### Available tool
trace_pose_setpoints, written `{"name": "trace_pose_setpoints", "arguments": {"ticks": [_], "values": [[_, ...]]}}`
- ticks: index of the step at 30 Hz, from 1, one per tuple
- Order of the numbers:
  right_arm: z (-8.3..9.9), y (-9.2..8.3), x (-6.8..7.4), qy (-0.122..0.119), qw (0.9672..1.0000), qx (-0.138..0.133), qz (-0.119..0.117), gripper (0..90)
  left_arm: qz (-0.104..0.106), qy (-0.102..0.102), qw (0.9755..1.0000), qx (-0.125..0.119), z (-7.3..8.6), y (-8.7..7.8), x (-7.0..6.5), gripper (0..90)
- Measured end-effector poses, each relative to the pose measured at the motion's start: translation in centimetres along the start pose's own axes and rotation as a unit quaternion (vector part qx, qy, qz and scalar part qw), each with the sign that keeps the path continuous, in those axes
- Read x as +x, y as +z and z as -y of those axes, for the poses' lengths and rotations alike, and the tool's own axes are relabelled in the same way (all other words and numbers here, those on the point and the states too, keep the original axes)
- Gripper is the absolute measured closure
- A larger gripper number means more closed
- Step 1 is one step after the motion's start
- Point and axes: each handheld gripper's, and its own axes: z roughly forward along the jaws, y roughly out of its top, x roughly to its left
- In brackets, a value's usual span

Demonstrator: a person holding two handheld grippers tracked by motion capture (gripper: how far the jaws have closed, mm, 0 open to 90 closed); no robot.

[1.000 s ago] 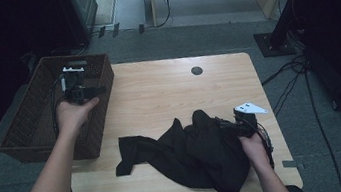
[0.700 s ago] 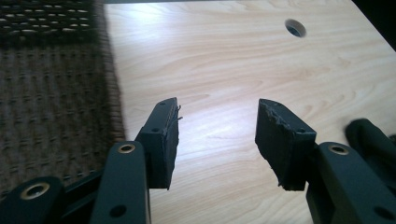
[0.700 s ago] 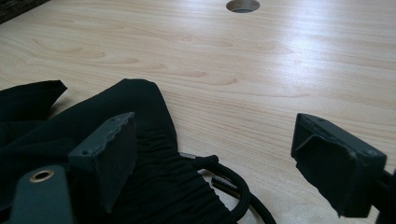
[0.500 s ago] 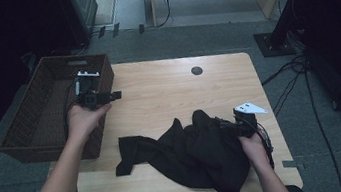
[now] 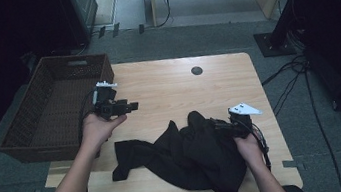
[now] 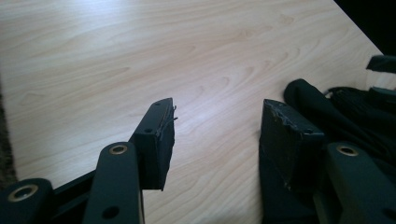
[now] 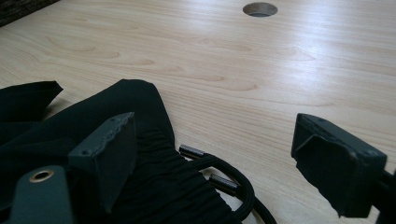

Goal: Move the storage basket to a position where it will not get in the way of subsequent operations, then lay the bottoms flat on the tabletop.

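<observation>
Black garment [image 5: 187, 156] heaped lower centre of table [image 5: 167, 84]. Left gripper [image 5: 127, 107] jaws spread, just been opening, empty; right gripper [image 7: 205, 154] spread over waistband. Bring left down onto cloth edge before pinching

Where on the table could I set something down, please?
The table's far half is bare, between the basket, the round hole and the black garment. The near half is crowded by the garment.

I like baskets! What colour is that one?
Dark brown woven basket, best in the high view.
</observation>
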Motion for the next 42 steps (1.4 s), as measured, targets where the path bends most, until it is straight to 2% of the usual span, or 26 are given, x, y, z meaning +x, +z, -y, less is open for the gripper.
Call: {"name": "trace_pose_setpoints", "arguments": {"ticks": [4, 5, 7, 9, 19, 21, 23, 26, 29, 32, 35, 36, 38, 40, 41, 42], "values": [[0.0, 0.5, 0.4, -0.005, 1.0000, -0.003, -0.002, 13.6, 0.018, 0.010, 0.9998, 0.005, 1.4, 0.9, -1.1, 45.5], [0.0, 0.5, 0.4, -0.005, 1.0000, -0.003, -0.002, 13.6, 0.018, 0.010, 0.9998, 0.005, 1.4, 0.9, -1.1, 45.4], [-0.1, 0.8, 0.7, -0.010, 0.9999, -0.003, -0.005, 13.5, 0.020, 0.019, 0.9995, 0.012, 2.1, 1.6, -2.0, 45.0], [-0.2, 0.9, 0.8, -0.012, 0.9999, -0.004, -0.005, 13.4, 0.022, 0.023, 0.9994, 0.014, 2.3, 1.8, -2.3, 44.6], [-0.5, 1.6, 1.6, -0.021, 0.9997, -0.007, -0.012, 13.4, 0.059, 0.056, 0.9961, 0.035, 3.9, 4.3, -5.8, 43.6], [-0.6, 1.5, 1.6, -0.022, 0.9997, -0.007, -0.011, 13.4, 0.063, 0.057, 0.9957, 0.036, 4.0, 4.7, -6.1, 43.6], [-0.7, 1.2, 1.5, -0.019, 0.9998, -0.007, -0.008, 13.5, 0.079, 0.061, 0.9941, 0.043, 4.3, 5.7, -7.0, 43.3], [-0.8, 1.0, 1.4, -0.018, 0.9998, -0.008, -0.006, 13.5, 0.089, 0.064, 0.9927, 0.051, 4.5, 6.4, -7.6, 42.9], [-0.8, 0.8, 1.3, -0.016, 0.9998, -0.003, -0.009, 13.5, 0.101, 0.079, 0.9899, 0.060, 4.7, 7.4, -8.9, 42.9], [-0.8, 0.8, 1.2, -0.013, 0.9999, -0.002, -0.008, 13.5, 0.114, 0.089, 0.9878, 0.059, 4.7, 7.9, -9.9, 42.5], [-0.8, 0.8, 1.3, -0.014, 0.9999, -0.001, -0.008, 13.6, 0.109, 0.097, 0.9868, 0.069, 4.9, 8.6, -10.3, 41.8], [-0.8, 0.8, 1.3, -0.014, 0.9999, -0.001, -0.008, 13.6, 0.107, 0.103, 0.9857, 0.081, 5.0, 9.5, -10.4, 41.6], [-0.8, 0.7, 1.3, -0.015, 0.9999, -0.001, -0.007, 13.6, 0.107, 0.101, 0.9854, 0.086, 5.2, 10.0, -10.4, 41.4], [-0.8, 0.6, 1.3, -0.012, 0.9999, 0.000, -0.007, 13.6, 0.100, 0.113, 0.9814, 0.118, 5.8, 11.6, -10.6, 40.9], [-0.8, 0.6, 1.3, -0.012, 0.9999, 0.000, -0.007, 13.6, 0.100, 0.113, 0.9814, 0.118, 5.8, 11.6, -10.6, 41.0], [-0.9, 0.5, 1.1, -0.011, 0.9999, 0.004, -0.009, 13.6, 0.086, 0.136, 0.9807, 0.111, 6.4, 12.2, -10.7, 43.0]]}}
